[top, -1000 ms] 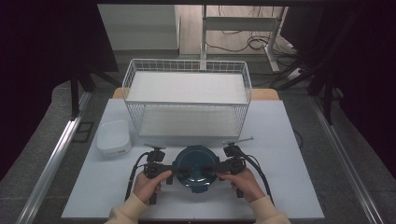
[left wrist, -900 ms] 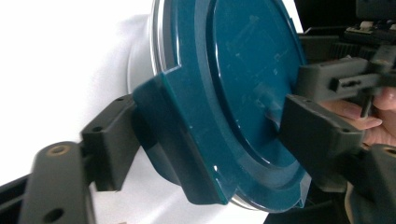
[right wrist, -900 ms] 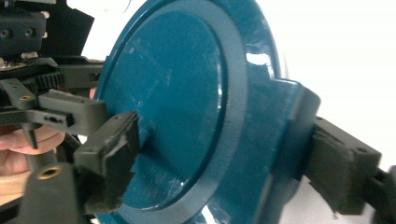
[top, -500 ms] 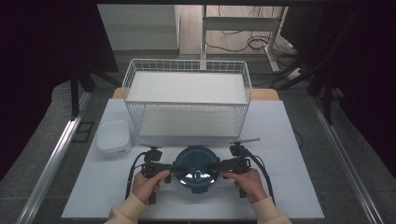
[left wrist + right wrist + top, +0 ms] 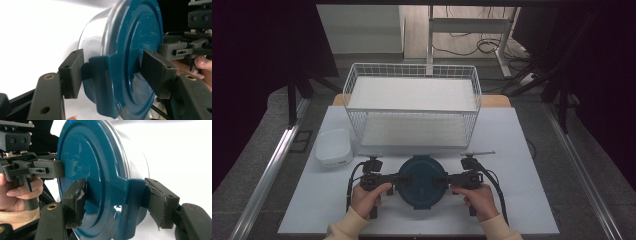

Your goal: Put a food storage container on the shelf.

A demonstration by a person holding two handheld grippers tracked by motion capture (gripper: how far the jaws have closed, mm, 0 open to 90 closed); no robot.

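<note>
A round container with a teal lid (image 5: pixel 422 183) sits near the table's front edge, between my two grippers. My left gripper (image 5: pixel 398 179) holds its left side and my right gripper (image 5: pixel 446 179) its right side. In the left gripper view the jaws (image 5: pixel 112 75) are closed over a teal latch tab (image 5: pixel 103 82) on the lid's rim, with the clear container wall (image 5: pixel 92 42) behind it. The right gripper view has its jaws (image 5: pixel 117 202) clamped on the opposite latch tab (image 5: pixel 132 200). I cannot tell whether the container rests on the table or is raised.
A white wire basket (image 5: pixel 412 111) stands behind the container in the middle of the table. A small white tub (image 5: pixel 333 147) lies at the left. A thin grey rod (image 5: pixel 478 153) lies just beyond the right gripper. The white tabletop (image 5: pixel 532 200) ends close to the hands.
Both hands have drifted slightly outward and toward me. The container stays between the two grippers, which keep their hold.
</note>
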